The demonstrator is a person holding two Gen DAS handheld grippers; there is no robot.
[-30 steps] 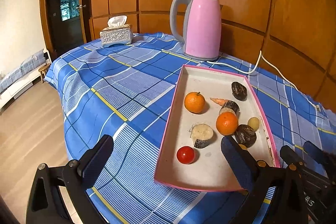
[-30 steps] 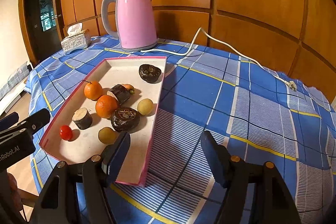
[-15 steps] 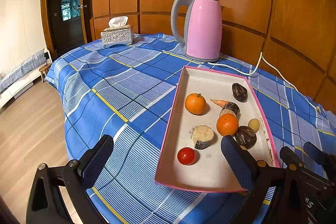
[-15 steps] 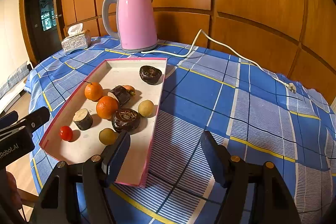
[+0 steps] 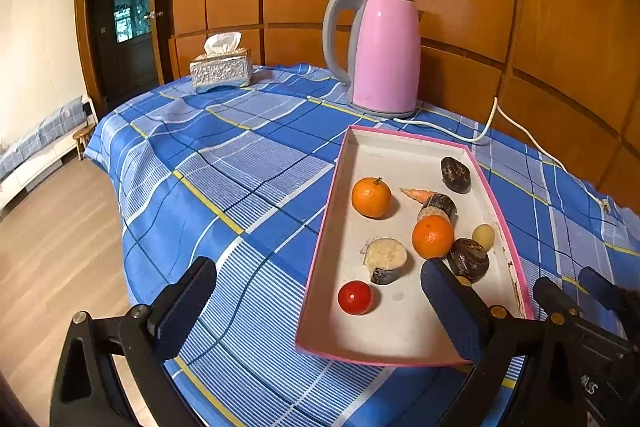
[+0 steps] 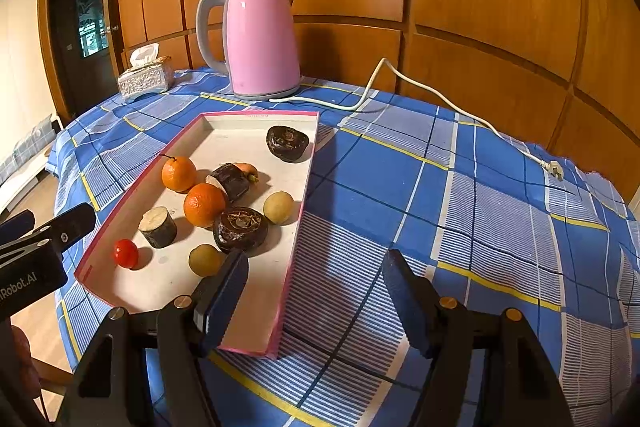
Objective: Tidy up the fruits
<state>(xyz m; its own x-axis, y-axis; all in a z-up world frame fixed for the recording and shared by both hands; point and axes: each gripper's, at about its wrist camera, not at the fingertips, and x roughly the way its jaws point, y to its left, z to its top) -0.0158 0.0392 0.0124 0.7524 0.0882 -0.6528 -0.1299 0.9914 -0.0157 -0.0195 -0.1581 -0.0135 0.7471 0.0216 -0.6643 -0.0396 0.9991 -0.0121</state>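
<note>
Fruit tray (image 6: 298,227) on the checked tablecloth (image 6: 460,195), both grippers spread wide and empty.
"Robot.AI" reads on the left gripper (image 5: 320,303); the right gripper (image 6: 316,291) hovers at the tray's 6 o'clock. Inside: two oranges (image 6: 204,205), one red tomato (image 6: 126,253), two pale yellow fruits (image 6: 278,207), two dark round ones (image 6: 240,229). Pink kettle (image 6: 262,39) at 12.

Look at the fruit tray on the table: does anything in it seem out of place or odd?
Yes. The pink-rimmed tray mixes fruit with non-fruit: among the oranges lie a small carrot and a cut, dark-skinned root chunk. The pieces lie scattered, unsorted. Beyond the tray, the kettle's cord lies unplugged across the cloth.
</note>
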